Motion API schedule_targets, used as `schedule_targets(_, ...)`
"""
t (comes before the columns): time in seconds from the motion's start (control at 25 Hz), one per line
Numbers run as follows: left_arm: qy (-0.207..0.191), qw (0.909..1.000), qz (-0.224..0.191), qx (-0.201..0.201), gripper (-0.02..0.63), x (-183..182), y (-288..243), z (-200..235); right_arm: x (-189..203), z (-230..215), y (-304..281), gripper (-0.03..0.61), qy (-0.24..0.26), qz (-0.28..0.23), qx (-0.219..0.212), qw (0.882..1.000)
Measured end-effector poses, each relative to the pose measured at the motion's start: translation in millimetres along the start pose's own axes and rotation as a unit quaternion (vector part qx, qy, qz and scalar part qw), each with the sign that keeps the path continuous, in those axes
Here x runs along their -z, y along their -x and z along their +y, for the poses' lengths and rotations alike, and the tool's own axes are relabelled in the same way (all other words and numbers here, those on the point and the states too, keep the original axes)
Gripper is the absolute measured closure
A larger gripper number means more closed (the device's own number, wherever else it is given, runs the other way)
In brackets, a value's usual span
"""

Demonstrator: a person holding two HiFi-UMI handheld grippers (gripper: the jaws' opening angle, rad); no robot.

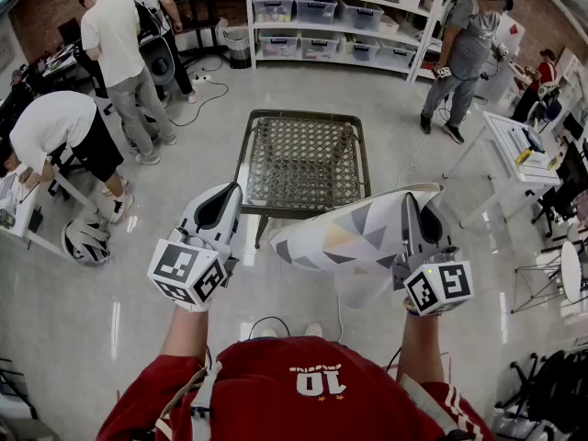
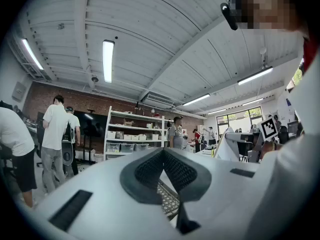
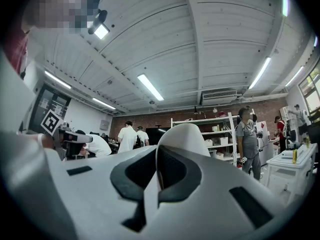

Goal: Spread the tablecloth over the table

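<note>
The table is a small dark frame with a bare wire-mesh top, standing on the floor ahead of me. The tablecloth is white with grey and pastel triangles; it hangs folded in the air before the table's near right corner. My right gripper is shut on its right end, and in the right gripper view a white fold of the cloth rises out of the closed jaws. My left gripper is shut and empty, level, to the left of the cloth and apart from it; its closed tips point toward the mesh.
Several people stand or bend at benches at the far left and right. Shelves with bins line the back wall. A white side table stands right of the mesh table. A helmet lies on the floor at left.
</note>
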State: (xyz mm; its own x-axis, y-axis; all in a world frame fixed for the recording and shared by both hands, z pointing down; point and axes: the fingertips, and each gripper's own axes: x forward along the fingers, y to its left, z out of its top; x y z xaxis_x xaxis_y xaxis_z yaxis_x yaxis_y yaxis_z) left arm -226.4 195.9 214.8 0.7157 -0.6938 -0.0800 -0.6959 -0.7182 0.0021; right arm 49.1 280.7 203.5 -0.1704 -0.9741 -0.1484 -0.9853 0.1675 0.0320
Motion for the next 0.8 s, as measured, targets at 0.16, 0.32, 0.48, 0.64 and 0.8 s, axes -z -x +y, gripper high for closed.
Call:
schedule_targets(0.16,0.001,1.0,0.002,0.002,0.607,1.9,1.6,-1.7,-0.9,1.5,1.5,0.565,0.003,0.001,0.002,1.0)
schedule_targets(0.32,0.001,1.0,0.001,0.001,0.607,-0.2,1.6,-6.0,-1.1,-1.3,5.2,0.565,0.006,0.003,0.006,1.0)
schedule_targets(0.48,-0.004,1.0,0.001,-0.003,0.607,-0.1,-1.1,-4.8,2.0,-3.9,2.3,0.565,0.014,0.008,0.01,1.0)
schedule_targets(0.64,-0.005,1.0,0.001,-0.008,0.607,-1.3,-4.2,4.3,6.6,-2.3,-5.2,0.565,0.021,0.015,0.017,1.0)
schedule_targets(0.8,-0.004,0.9999,0.003,-0.01,0.607,2.2,-4.7,2.4,17.3,-0.6,-4.2,0.565,0.02,0.024,0.014,0.999)
